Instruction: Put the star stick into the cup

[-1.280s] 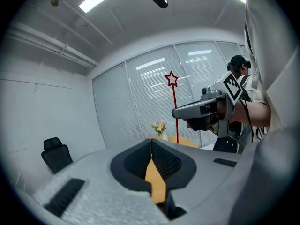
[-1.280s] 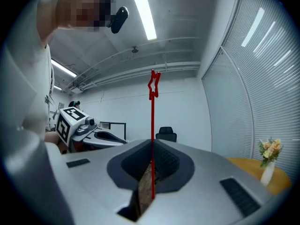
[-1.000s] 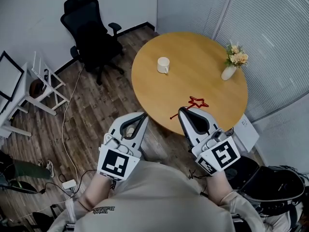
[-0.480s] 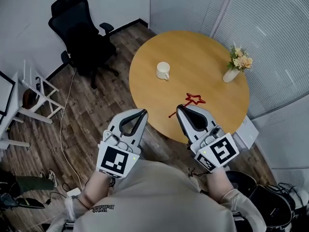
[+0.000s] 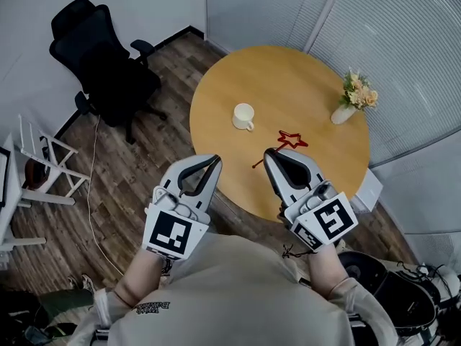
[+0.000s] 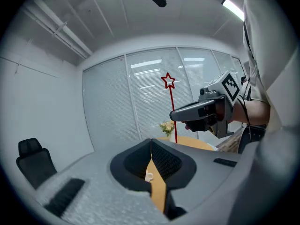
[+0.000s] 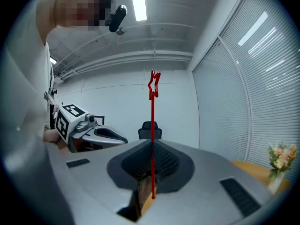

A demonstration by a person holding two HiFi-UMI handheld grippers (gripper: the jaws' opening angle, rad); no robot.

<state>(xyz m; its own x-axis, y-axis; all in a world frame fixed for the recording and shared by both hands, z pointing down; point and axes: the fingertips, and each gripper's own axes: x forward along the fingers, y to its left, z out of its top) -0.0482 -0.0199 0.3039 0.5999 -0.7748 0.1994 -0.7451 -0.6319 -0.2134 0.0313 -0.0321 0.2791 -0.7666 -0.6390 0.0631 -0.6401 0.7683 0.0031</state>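
Observation:
A thin red star stick [image 7: 152, 139] stands upright between the jaws of my right gripper [image 7: 152, 146], which is shut on it; the star [image 7: 153, 84] is at the top. In the head view the star stick [image 5: 287, 140] pokes out from my right gripper [image 5: 270, 153] above the near part of the round wooden table [image 5: 317, 85]. A white cup [image 5: 243, 116] stands on the table, left of the star and apart from it. My left gripper [image 5: 215, 161] hovers left of the table edge, shut with nothing in it. From the left gripper view the star stick [image 6: 171, 109] rises beside the right gripper [image 6: 206, 111].
A small vase of flowers [image 5: 347, 99] stands at the table's right side. A black office chair [image 5: 101, 56] is on the wood floor at the left, and a white folding rack [image 5: 39, 157] lies further left. Glass walls with blinds enclose the far side.
The head view has drifted, so the chair and rack slid left. Both grippers sit slightly higher over the table's near edge. The star stick stays in the right gripper.

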